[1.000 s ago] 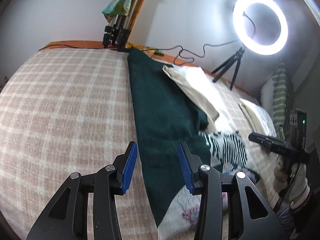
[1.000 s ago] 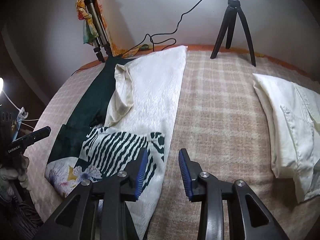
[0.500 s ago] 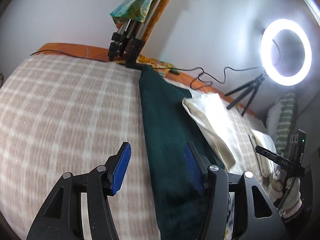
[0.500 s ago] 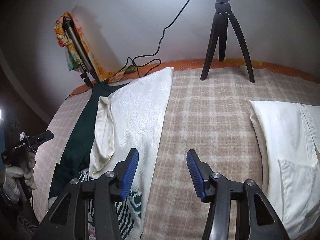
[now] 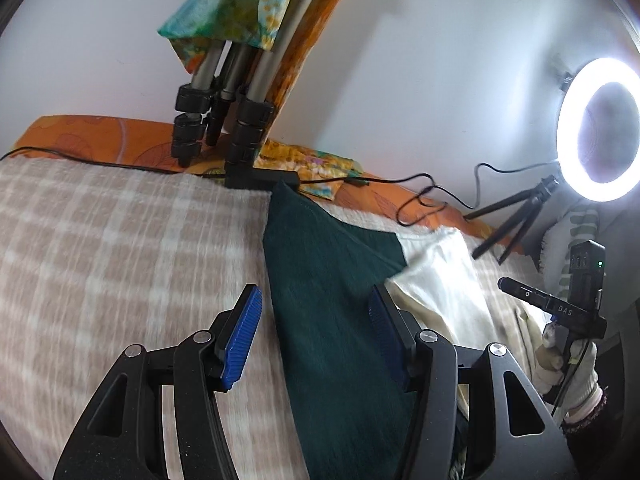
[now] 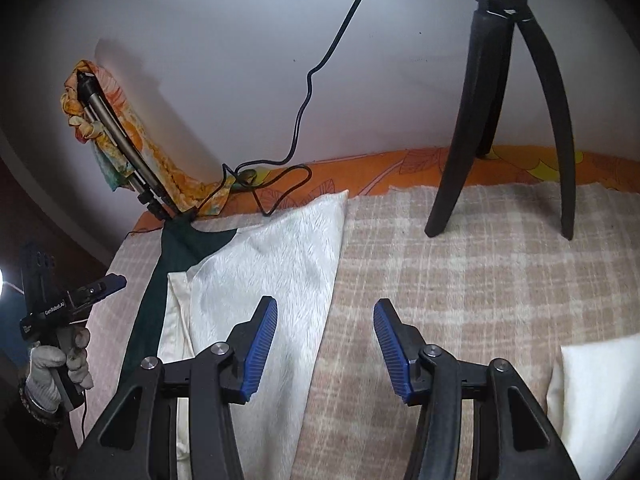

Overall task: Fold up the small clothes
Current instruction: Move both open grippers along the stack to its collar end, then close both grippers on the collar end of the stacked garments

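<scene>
A dark green cloth [image 5: 332, 280] lies stretched out on the checked blanket [image 5: 120, 248], and a cream cloth [image 5: 436, 276] overlaps its right side. My left gripper [image 5: 316, 312] hovers open over the green cloth's left edge, nothing pressed between its blue pads. In the right wrist view, my right gripper [image 6: 326, 320] is open above the right edge of the cream cloth [image 6: 272, 268], its left pad over the fabric and its right pad over bare blanket [image 6: 460, 280]. The green cloth [image 6: 148, 320] shows as a strip left of it. Each gripper is held by a gloved hand [image 6: 60, 360].
A folded white cloth [image 6: 592, 392] lies at the right. A lit ring light [image 5: 600, 128] on a black tripod [image 6: 500, 128] stands at the bed's far edge. A second tripod [image 5: 224, 112] draped in colourful fabric leans on the wall, with a cable [image 6: 296, 128] and orange sheet [image 6: 400, 172] nearby.
Both grippers have travelled forward along the cloths toward the wall and their jaws have widened. The striped and floral cloths have dropped out of view below.
</scene>
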